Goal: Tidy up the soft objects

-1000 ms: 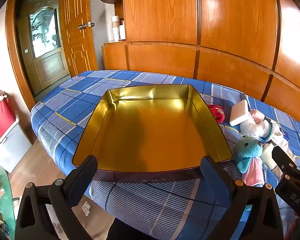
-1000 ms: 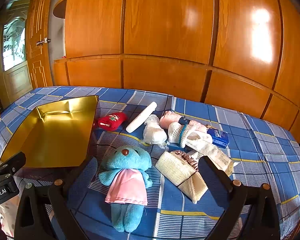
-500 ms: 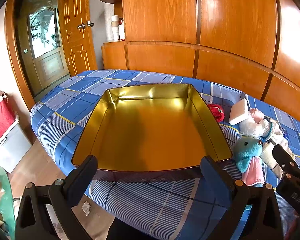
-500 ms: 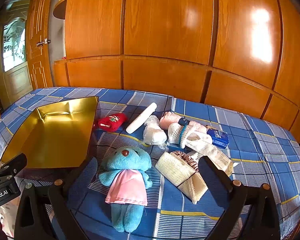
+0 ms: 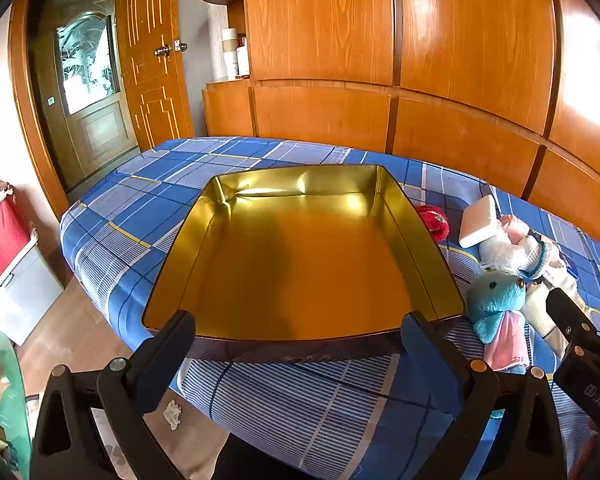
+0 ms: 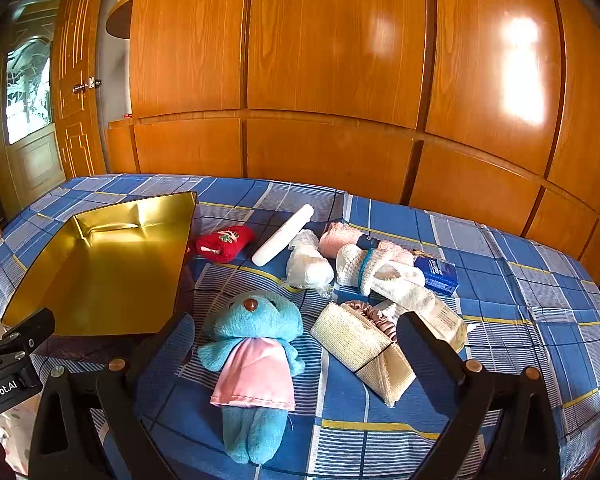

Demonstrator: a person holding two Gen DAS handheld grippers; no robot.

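An empty gold tin tray [image 5: 416, 236] [image 6: 36, 264] lies on the blue plaid bed. My left gripper [image 5: 298, 332] hangs open over the tray's near rim, holding nothing. To the tray's right lie soft things: a blue plush bear in a pink dress [image 6: 256, 356] [image 5: 496, 300], a red sock [image 6: 226, 242] [image 5: 434, 220], a white plastic-wrapped bundle [image 6: 308, 264], a pink and a white knitted roll [image 6: 360, 256], a beige woven pouch [image 6: 364, 352] with a brown scrunchie [image 6: 374, 316]. My right gripper [image 6: 296, 340] stands open above the bear and pouch, empty.
A white flat pad [image 6: 284, 234] [image 5: 478, 220] and a small blue box [image 6: 438, 274] lie among the soft items. Wooden wardrobe panels [image 6: 340, 80] back the bed. The bed's left edge [image 5: 88, 248] drops to the floor, with a red and white bin [image 5: 8, 256] there.
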